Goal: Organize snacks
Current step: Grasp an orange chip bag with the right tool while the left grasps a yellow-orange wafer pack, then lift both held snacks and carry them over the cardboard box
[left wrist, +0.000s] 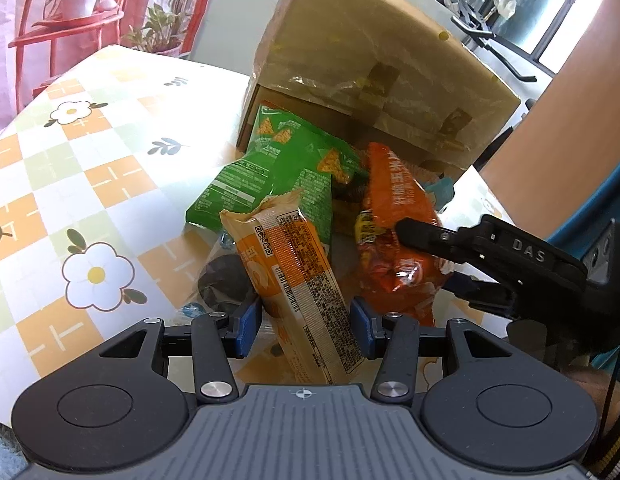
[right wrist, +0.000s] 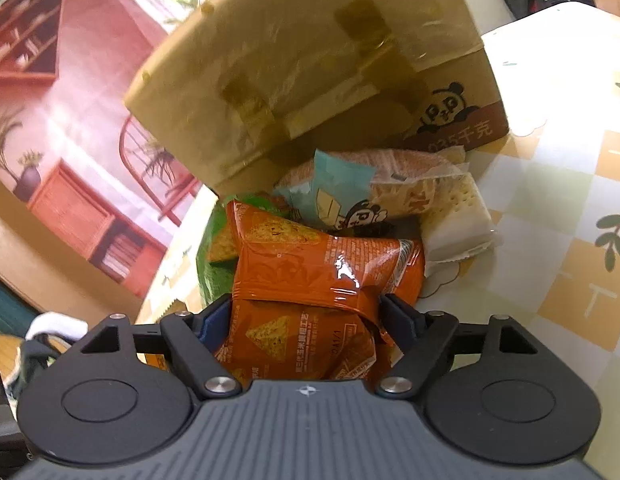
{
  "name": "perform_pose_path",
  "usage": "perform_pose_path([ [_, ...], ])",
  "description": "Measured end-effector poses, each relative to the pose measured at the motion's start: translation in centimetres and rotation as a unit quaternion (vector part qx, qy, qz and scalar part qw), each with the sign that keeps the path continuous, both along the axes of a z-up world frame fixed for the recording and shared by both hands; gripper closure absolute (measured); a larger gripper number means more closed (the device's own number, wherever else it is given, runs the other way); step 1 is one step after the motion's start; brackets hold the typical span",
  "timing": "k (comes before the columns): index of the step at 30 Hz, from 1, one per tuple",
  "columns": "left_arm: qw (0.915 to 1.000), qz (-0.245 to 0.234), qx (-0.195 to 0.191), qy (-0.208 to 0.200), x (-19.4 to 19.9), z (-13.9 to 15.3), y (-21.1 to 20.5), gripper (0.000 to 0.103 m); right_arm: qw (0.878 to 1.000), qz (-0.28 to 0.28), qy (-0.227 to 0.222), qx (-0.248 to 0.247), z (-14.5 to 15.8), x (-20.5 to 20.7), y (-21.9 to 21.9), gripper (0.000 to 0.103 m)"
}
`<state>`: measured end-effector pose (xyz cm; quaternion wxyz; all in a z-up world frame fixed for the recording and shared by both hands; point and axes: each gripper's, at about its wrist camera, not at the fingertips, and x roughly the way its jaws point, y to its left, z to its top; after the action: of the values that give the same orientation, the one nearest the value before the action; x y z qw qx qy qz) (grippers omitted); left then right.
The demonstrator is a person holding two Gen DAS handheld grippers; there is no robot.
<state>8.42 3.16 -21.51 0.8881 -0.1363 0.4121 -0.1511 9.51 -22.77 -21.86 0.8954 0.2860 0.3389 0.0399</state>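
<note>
Snacks heaped before the box (right wrist: 310, 64): left tool (left wrist: 306, 320) clamped on the biscuit pack (left wrist: 298, 276), right tool (right wrist: 306, 316) pinching the orange bag (right wrist: 322, 276) — squeeze gently, lift clear.

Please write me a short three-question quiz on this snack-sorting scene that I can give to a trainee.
1. True or false: the cardboard box stands with its lid flap raised.
2. Which packet sits between the fingers of the left gripper?
A. the green chip bag
B. the yellow biscuit packet
C. the teal panda sachet
3. Fill in: the right gripper has the ______ chip bag between its fingers.

Key:
1. True.
2. B; its pads press the packet's sides.
3. Orange; the bag creases where the pads meet it.
</note>
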Motion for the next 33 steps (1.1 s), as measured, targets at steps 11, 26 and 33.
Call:
perform_pose_path([
  [11, 0.9994, 0.019, -0.015, -0.023, -1.7, 1.2, 1.5, 0.052, 0.999, -0.026, -0.025, 0.016, 1.2, -2.0, -0.3, 0.023],
  [26, 0.992, -0.008, 0.006, -0.125, -0.5, 6.6, 1.5, 0.052, 0.989, -0.032, -0.119, -0.077, 7.0, -3.9, -0.1, 0.023],
  [33, 0.9797, -0.026, 0.003, -0.199, 3.3, 11.6, -0.3, 0.052, 0.971, -0.027, -0.19, -0.145, 12.3, -2.1, -1.0, 0.023],
])
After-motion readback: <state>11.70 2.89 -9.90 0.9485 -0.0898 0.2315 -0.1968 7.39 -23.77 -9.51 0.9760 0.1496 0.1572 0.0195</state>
